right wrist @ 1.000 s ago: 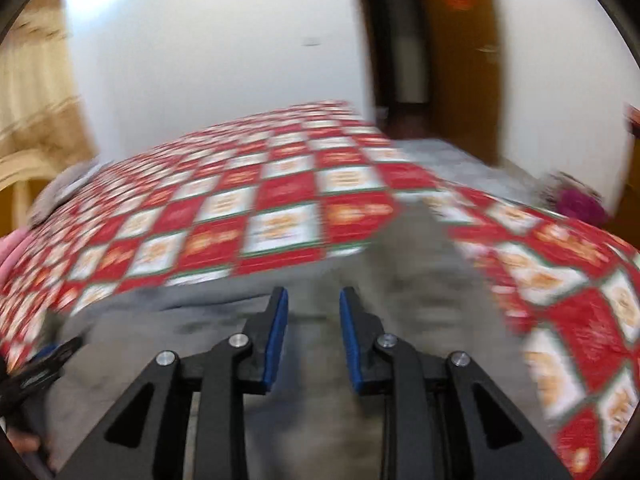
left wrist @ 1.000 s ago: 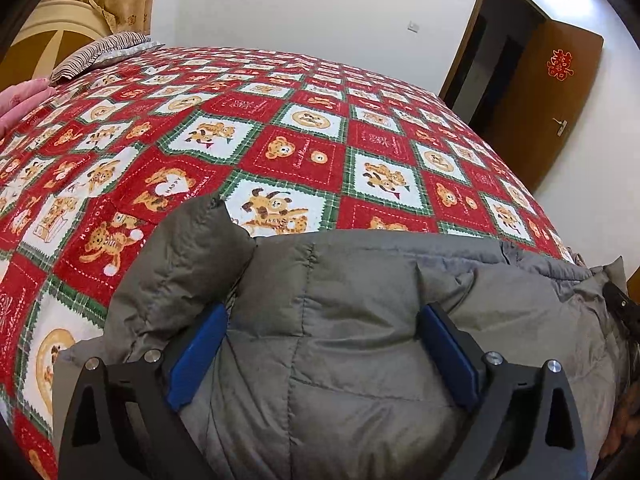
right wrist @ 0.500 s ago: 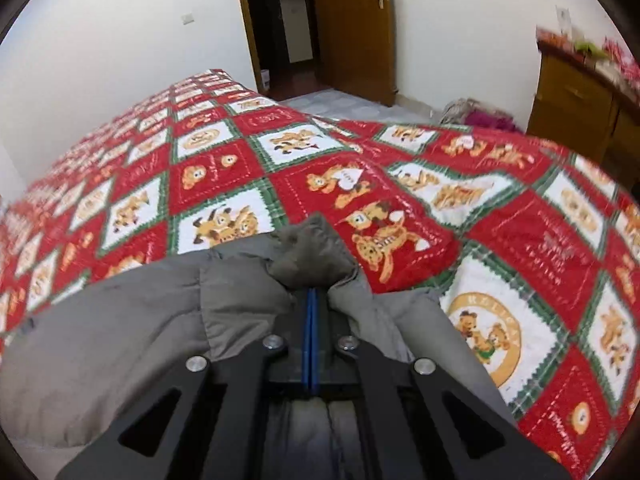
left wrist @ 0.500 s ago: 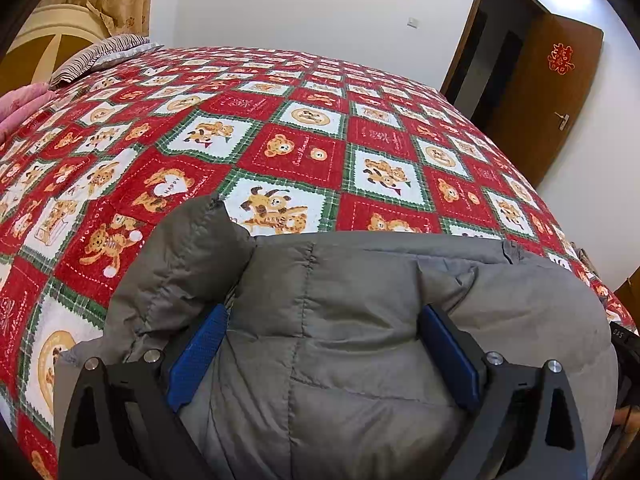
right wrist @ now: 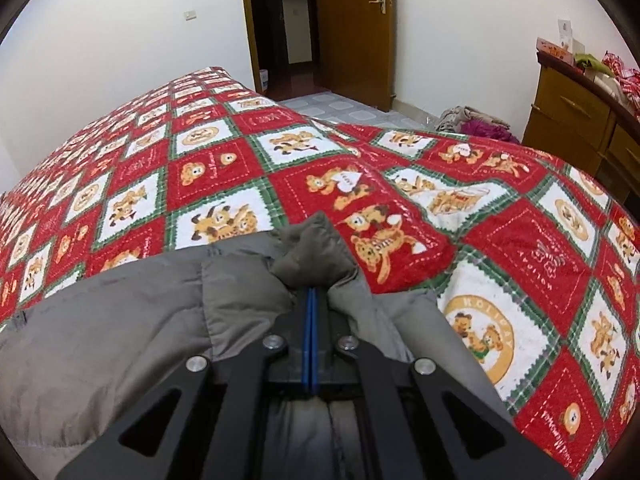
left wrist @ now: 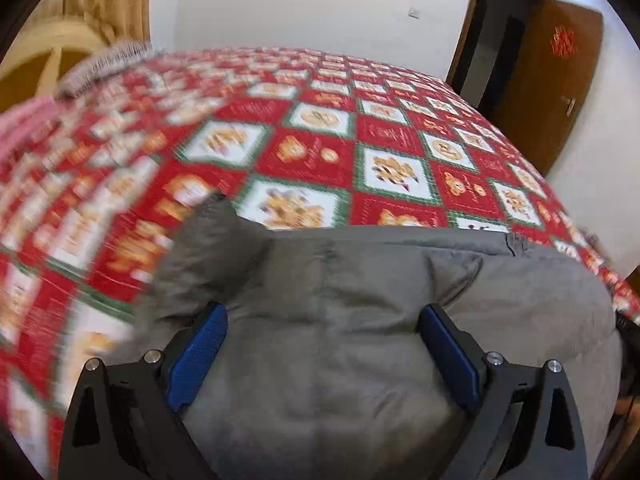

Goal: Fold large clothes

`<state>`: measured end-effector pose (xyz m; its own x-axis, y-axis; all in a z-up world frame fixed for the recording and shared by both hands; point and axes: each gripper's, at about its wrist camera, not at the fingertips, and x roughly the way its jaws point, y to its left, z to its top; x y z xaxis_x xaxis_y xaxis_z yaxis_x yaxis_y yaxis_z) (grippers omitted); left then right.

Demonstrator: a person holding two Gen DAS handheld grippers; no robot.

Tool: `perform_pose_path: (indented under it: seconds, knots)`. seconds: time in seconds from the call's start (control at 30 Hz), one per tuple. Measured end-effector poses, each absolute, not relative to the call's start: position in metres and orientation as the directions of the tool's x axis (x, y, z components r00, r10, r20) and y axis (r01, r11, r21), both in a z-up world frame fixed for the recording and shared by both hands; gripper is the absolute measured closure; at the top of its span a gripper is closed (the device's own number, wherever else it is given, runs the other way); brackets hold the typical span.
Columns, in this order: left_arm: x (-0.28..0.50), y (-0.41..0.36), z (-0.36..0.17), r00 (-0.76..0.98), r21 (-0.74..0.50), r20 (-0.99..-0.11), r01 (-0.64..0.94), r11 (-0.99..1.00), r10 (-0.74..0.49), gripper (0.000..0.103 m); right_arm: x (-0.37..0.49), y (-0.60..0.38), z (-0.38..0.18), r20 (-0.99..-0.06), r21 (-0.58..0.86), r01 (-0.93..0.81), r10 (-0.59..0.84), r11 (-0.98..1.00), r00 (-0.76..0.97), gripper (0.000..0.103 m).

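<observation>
A grey quilted jacket (left wrist: 360, 300) lies at the near edge of a bed with a red, white and green bear-print cover (left wrist: 360, 152). My left gripper (left wrist: 320, 320) is open, its blue pads wide apart over the jacket's padded body, gripping nothing. In the right wrist view the jacket (right wrist: 160, 312) fills the lower left. My right gripper (right wrist: 311, 300) is shut on a bunched corner of the jacket (right wrist: 316, 256), which sticks up past the fingertips.
The bed cover (right wrist: 440, 208) spreads ahead and to the right. A wooden door (right wrist: 352, 24) and dark doorway stand behind the bed. A wooden dresser (right wrist: 580, 112) with clutter is at far right, a clothes pile (right wrist: 476, 122) on the floor. Pillows (left wrist: 104, 64) lie far left.
My right gripper closed on the jacket's corner and swung right. My left gripper stayed open over the jacket; its view is now blurred from movement and shifted slightly.
</observation>
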<state>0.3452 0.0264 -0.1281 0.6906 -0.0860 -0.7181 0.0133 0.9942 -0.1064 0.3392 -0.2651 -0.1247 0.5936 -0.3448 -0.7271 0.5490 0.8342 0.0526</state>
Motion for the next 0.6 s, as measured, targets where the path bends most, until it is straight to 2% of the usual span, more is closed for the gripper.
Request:
perform_pose_path:
  seconds: [0.1, 0.17, 0.23, 0.4, 0.47, 0.5, 0.53, 0.57, 0.6]
  knots:
    - [0.339, 0.044, -0.123, 0.722, -0.023, -0.692, -0.062, 0.998, 0.029, 0.006, 0.339, -0.264, -0.124, -0.726, 0.043, 0.550, -0.352, 0.834, 0.591, 0.103]
    - [0.349, 0.058, -0.142, 0.664, -0.062, -0.747, -0.081, 0.995, 0.008, 0.005, 0.339, -0.265, -0.124, -0.726, 0.047, 0.550, -0.350, 0.834, 0.592, 0.103]
    - [0.357, 0.075, -0.159, 0.628, -0.181, -0.774, -0.095, 0.979, -0.082, 0.003, 0.338, -0.265, -0.124, -0.724, 0.056, 0.550, -0.345, 0.833, 0.597, 0.103]
    - [0.360, 0.068, -0.164, 0.637, -0.125, -0.770, -0.098, 0.987, -0.034, 0.001, 0.338, -0.266, -0.124, -0.729, 0.065, 0.548, -0.335, 0.834, 0.596, 0.103]
    - [0.360, 0.069, -0.165, 0.639, -0.126, -0.768, -0.098, 0.987, -0.034, 0.001, 0.343, -0.263, -0.121, -0.747, 0.035, 0.534, -0.333, 0.845, 0.576, 0.102]
    - [0.360, 0.068, -0.165, 0.639, -0.121, -0.769, -0.098, 0.988, -0.030, 0.001, 0.347, -0.257, -0.115, -0.766, -0.024, 0.499, -0.337, 0.866, 0.548, 0.102]
    - [0.361, 0.067, -0.165, 0.638, -0.114, -0.770, -0.099, 0.989, -0.025, 0.001, 0.346, -0.251, -0.108, -0.761, -0.069, 0.476, -0.355, 0.877, 0.543, 0.101]
    - [0.361, 0.066, -0.165, 0.637, -0.110, -0.770, -0.099, 0.989, -0.021, 0.001, 0.335, -0.241, -0.093, -0.718, -0.082, 0.458, -0.371, 0.885, 0.589, 0.101]
    - [0.361, 0.064, -0.163, 0.638, -0.109, -0.770, -0.100, 0.989, -0.021, 0.001, 0.318, -0.228, -0.077, -0.662, -0.052, 0.432, -0.355, 0.900, 0.660, 0.093]
